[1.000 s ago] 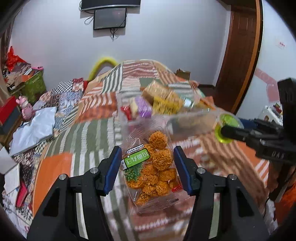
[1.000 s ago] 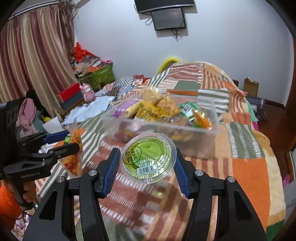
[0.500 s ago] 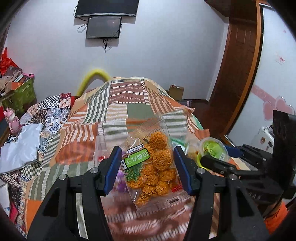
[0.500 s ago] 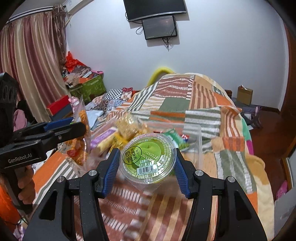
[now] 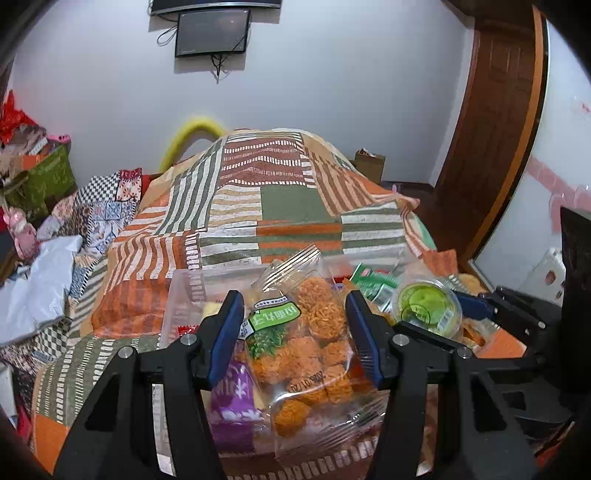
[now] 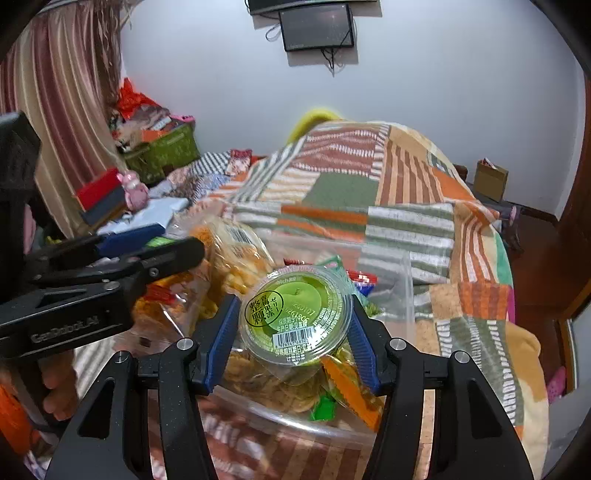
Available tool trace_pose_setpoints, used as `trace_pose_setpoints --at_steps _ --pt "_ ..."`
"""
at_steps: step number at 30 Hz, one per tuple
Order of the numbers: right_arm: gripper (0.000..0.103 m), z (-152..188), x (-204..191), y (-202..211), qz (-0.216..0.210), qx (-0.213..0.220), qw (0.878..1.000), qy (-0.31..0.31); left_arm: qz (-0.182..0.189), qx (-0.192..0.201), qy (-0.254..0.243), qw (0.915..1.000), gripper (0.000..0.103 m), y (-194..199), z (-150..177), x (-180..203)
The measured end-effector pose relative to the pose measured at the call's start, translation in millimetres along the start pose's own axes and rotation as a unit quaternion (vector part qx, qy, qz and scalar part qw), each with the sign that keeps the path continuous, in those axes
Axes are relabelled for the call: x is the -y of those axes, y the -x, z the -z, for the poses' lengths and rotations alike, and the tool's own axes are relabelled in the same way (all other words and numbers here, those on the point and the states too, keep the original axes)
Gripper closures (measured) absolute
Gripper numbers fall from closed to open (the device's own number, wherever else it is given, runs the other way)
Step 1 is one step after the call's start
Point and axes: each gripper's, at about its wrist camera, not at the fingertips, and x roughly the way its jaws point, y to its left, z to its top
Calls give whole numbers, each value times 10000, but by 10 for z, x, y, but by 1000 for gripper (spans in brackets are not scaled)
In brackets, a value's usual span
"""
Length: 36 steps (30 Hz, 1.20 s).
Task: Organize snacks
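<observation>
Currently 2 items in hand, both over the clear rectangular plastic storage bin (image 6: 408, 280) on the patchwork striped bedspread (image 5: 288, 206).

Left gripper (image 5: 291, 332): clenched on a clear crinkly plastic bag of orange noodle-ball snacks w/ green label (image 5: 310, 343), blue pads pressing its 2 side edges. Bag hangs above the bin's left part, over a purple snack packet (image 5: 232, 402). Judgement: light, soft, film slippery; contents brittle, will crumble if squeezed harder. Best hold is at the side edges or a sealed end, not across the balls.

Right gripper (image 6: 291, 332): clenched on a round clear plastic jelly cup w/ green foil lid (image 6: 295, 317), pads on opposite sides of the rim, lid facing the camera. Cup sits above the bin's right part, over yellow chip bags (image 6: 273, 380) and an orange wrapper (image 6: 351, 387). Judgement: heavier for its size than the bag, wall fairly stiff but smooth; could slip or rotate if grip loosens. Lid seal is the weak point; avoid a drop.

Surroundings: bin already crowded w/ mixed packets, incl. green sachets (image 5: 373, 288); little flat room left, so items will rest on others. The 2 grippers are near each other over the bin, so a clash is possible. Far off: wall-mounted screen (image 6: 317, 26), green basket (image 6: 162, 151), pink toy (image 6: 135, 192), wooden door (image 5: 491, 122), none obstructing.
</observation>
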Motion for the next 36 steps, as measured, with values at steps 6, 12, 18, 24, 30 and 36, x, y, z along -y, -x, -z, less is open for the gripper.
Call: trace_pose_setpoints --at_steps 6,12,18,24,30,36 --pt "49 -21 44 61 -70 -46 9998 -171 187 -82 211 9996 47 49 -37 -55" --pt "48 -27 -14 298 -130 118 9997 -174 244 266 162 9992 46 429 -69 -31" --pt "41 -51 -116 857 -201 709 9973 -76 244 672 55 9974 46 994 4 16" --pt "36 39 -234 1436 -345 1267 9913 -88 215 1202 -59 9925 44 1615 167 104" --pt "30 177 -389 1873 -331 1701 9849 15 20 1768 -222 9840 25 2172 395 257" --pt "17 317 -520 2092 -232 1936 9808 66 -199 2073 -275 9777 4 2503 606 344"
